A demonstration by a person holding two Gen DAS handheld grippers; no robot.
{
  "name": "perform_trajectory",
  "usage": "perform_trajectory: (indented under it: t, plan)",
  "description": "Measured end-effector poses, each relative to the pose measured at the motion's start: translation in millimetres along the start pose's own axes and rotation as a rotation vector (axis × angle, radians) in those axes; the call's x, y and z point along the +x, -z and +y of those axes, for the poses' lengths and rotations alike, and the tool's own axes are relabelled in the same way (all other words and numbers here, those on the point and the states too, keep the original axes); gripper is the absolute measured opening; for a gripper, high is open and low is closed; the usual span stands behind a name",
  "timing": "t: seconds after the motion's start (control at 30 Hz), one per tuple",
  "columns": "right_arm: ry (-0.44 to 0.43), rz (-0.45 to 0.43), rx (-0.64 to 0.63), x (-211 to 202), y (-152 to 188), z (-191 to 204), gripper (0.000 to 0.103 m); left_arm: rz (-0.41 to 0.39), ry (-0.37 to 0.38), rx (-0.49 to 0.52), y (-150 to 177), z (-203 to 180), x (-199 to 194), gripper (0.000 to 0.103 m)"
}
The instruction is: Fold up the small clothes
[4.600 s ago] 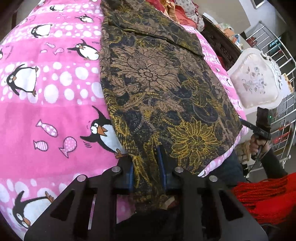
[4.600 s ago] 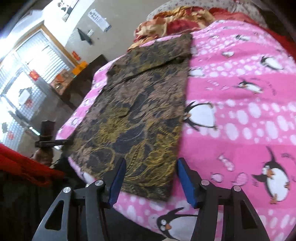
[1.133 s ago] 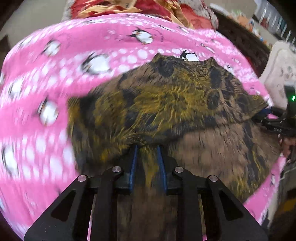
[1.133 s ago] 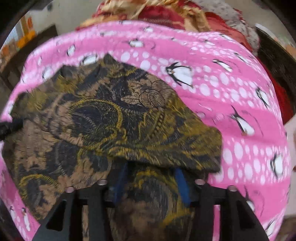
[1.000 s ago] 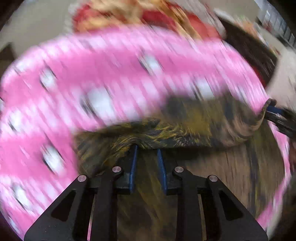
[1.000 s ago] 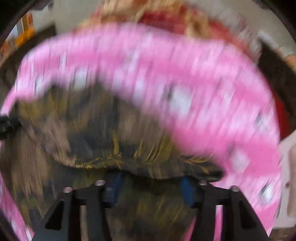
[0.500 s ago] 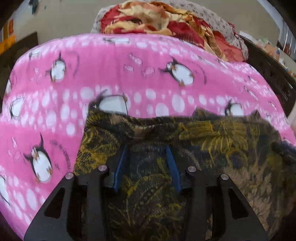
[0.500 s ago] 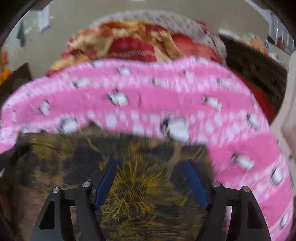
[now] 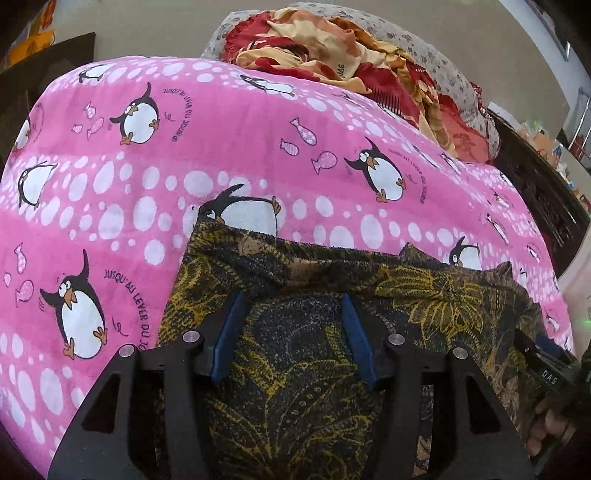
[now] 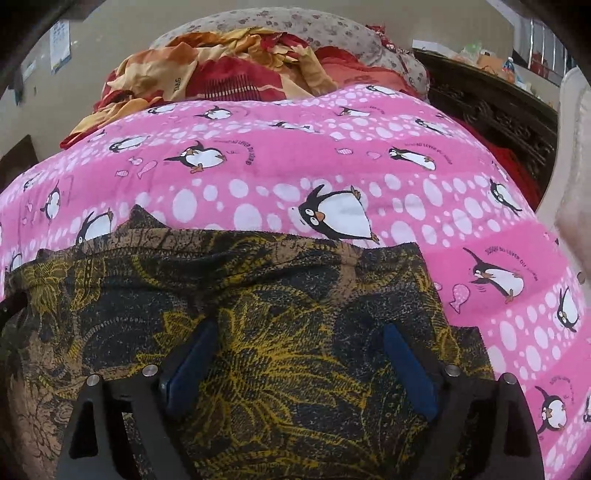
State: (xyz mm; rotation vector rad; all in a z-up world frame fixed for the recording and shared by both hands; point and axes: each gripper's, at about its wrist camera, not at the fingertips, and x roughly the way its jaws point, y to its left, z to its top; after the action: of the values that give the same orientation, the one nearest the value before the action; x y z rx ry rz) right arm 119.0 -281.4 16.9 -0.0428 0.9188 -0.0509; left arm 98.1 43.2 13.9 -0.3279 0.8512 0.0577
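Lying across the near part of a pink fleece blanket printed with penguins, fish and white dots point(image 9: 258, 155), a dark floral-print garment in black, brown and mustard yellow point(image 9: 424, 291) sits doubled over on itself, its far edge running roughly straight across the bed. That edge shows a few small peaks of cloth sticking up along it. In the right wrist view the same garment point(image 10: 295, 280) fills the lower half of the frame, with the blanket point(image 10: 332, 155) stretching away beyond it and to the right.

The left gripper point(image 9: 293, 301) hangs just above the garment near its left side; its blue-padded fingers point(image 9: 229, 332) stand apart with nothing between them but the cloth lying beneath. The right gripper point(image 10: 299, 334) is likewise spread wide over the garment's right portion, its blue pads point(image 10: 408, 369) clear of each other and not pinching fabric. From the left wrist view, the right gripper's black body point(image 9: 546, 365) shows at the far right edge over the garment, with the person's fingers just below it.

At the head of the bed, a heap of red, orange and cream patterned bedding point(image 9: 343, 62) rests against a grey spotted pillow point(image 10: 295, 26). A dark carved wooden piece of furniture point(image 10: 491, 107) stands beyond the blanket on the right.
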Motion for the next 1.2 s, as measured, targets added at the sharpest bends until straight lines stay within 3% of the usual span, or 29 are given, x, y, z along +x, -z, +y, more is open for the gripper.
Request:
perform_trajectory:
  t: [0.5, 0.9, 0.97, 1.03, 1.1, 1.2]
  plan:
    - [0.005, -0.002, -0.002, 0, 0, 3, 0.090, -0.001, 0.002, -0.005, 2, 2, 2, 0.054]
    - [0.090, -0.036, -0.042, -1, 1, 12, 0.092, 0.020, 0.014, -0.011, -1, 3, 4, 0.055]
    - [0.070, -0.028, -0.029, 0, 1, 9, 0.092, 0.068, 0.018, 0.009, -4, 3, -11, 0.055]
    - [0.046, -0.020, -0.013, 1, 1, 5, 0.093, 0.026, 0.059, -0.023, 2, 9, -53, 0.055]
    - [0.008, -0.018, 0.006, 1, 1, 0, 0.093, -0.012, 0.105, -0.013, 19, 10, -97, 0.055]
    - [-0.054, -0.021, 0.027, -3, 4, -4, 0.093, -0.033, 0.144, 0.032, 68, 10, -152, 0.067]
